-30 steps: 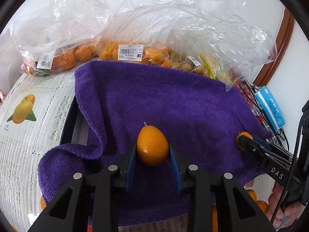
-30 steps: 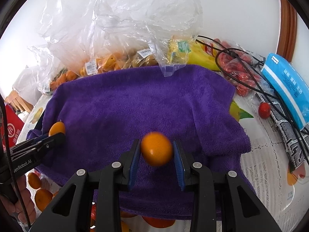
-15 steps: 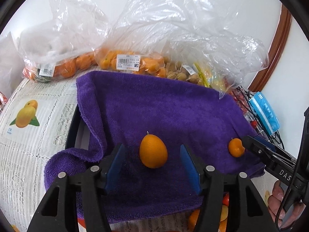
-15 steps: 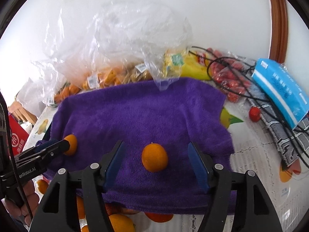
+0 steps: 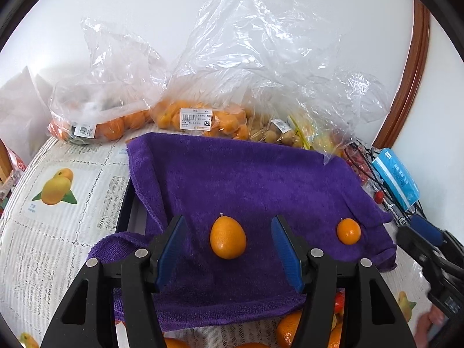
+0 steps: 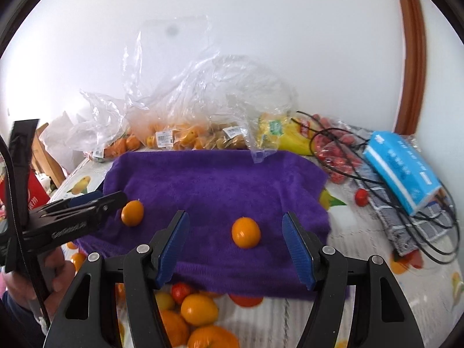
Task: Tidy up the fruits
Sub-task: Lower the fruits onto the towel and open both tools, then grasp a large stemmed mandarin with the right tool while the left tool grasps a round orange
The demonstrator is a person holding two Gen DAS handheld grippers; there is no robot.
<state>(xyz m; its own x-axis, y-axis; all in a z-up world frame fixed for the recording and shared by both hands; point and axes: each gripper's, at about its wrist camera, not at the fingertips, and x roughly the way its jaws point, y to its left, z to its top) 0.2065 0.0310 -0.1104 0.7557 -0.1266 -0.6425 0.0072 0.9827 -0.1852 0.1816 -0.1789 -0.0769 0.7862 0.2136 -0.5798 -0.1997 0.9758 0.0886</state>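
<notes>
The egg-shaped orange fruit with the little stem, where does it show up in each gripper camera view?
Left wrist view: the egg-shaped fruit lies low centre on the purple towel, between the open left gripper fingers.
Right wrist view: it lies at left, beside the left gripper's tip.
Shared landmark: the blue tissue pack, at right in both.

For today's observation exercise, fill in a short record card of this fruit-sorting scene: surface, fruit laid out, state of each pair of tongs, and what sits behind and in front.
surface: purple towel over a tablecloth printed with fruit
fruit on towel: two kumquats, oval one and rounder one, apart
left tongs: open, astride the oval kumquat, not touching
right tongs: open, astride the rounder kumquat
behind: clear bags of oranges, blue tissue pack
in front: loose oranges by the towel edge
</notes>
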